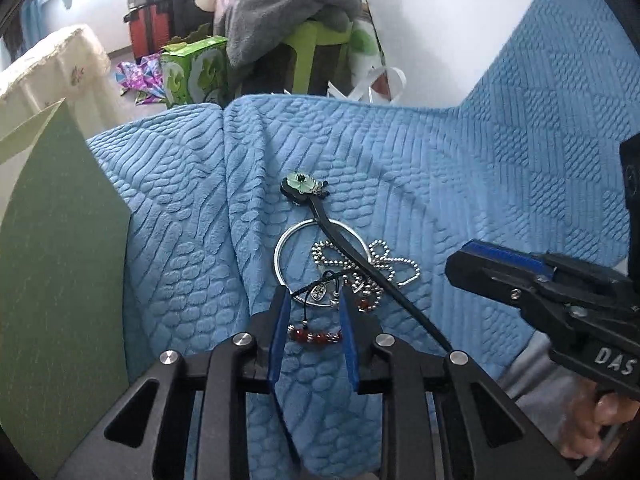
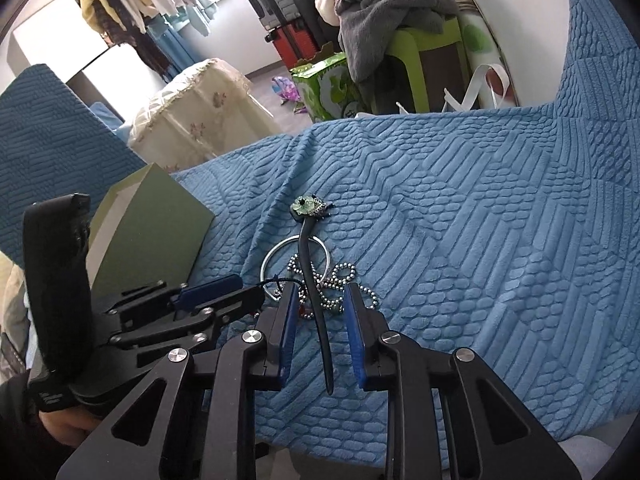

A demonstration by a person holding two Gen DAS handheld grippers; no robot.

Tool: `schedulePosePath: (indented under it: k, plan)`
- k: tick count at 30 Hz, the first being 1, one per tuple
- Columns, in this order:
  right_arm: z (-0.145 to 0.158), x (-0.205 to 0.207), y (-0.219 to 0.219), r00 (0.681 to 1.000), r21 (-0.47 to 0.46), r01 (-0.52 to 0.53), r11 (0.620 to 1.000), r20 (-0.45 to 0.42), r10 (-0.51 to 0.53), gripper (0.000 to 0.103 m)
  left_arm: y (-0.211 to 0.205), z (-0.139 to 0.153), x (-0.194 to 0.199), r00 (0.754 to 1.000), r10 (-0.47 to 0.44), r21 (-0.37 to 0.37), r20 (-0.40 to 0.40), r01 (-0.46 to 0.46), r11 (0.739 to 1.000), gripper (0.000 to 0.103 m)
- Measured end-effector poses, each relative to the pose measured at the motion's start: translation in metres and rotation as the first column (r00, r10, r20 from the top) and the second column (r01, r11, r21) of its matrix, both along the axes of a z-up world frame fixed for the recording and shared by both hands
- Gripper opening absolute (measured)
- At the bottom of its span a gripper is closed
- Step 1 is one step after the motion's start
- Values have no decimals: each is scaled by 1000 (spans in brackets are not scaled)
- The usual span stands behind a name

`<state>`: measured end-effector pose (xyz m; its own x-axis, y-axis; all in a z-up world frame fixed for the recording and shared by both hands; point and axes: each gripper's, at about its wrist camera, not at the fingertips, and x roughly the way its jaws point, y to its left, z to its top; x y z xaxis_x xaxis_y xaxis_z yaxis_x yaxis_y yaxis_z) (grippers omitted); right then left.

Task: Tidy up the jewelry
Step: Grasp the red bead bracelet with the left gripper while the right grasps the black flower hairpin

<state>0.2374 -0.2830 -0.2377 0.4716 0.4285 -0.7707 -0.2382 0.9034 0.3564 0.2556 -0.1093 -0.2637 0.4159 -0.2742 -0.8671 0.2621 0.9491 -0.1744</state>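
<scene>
the left gripper (image 1: 314,330) has its jaws a little apart around the red bead string (image 1: 316,336), and the right gripper (image 2: 323,336) stands the same around the black hair stick (image 2: 316,300), pinching nothing. everything lies in one tangled heap on the blue blanket (image 2: 480,240), so pulling one piece could drag the ball chain (image 1: 384,264) and silver ring (image 1: 280,252) along.

A lived-in room of a home, most likely a bedroom. A blue quilted blanket (image 2: 460,208) covers the soft surface in front. Behind it, clothes hang on a rack (image 2: 132,4) near the window, a grey blanket (image 1: 292,4) is heaped on a green plastic stool (image 1: 320,44), and red suitcases (image 2: 294,46) stand by the wall (one furniture piece wears a lace-trimmed cover (image 2: 200,104)).
</scene>
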Motion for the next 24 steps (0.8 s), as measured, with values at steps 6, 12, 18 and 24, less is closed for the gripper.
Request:
schedulePosePath:
  k: [6, 12, 18, 24]
  plan:
    - [-2, 5, 1, 1000, 5, -1, 1000, -8, 1, 21, -4, -12, 2, 999, -41, 31, -6, 41, 999, 24]
    - [-6, 8, 5, 1000, -7, -13, 1000, -12, 13, 21, -6, -14, -1, 999, -35, 65, 14, 34, 997, 0]
    - [-13, 14, 14, 999, -33, -39, 999, -20, 39, 21, -6, -3, -14, 999, -29, 59, 29, 28, 998, 0]
    - [-20, 26, 29, 994, -66, -111, 992, -11, 110, 12, 7, 19, -31, 999, 14, 0, 52, -14, 1000, 0]
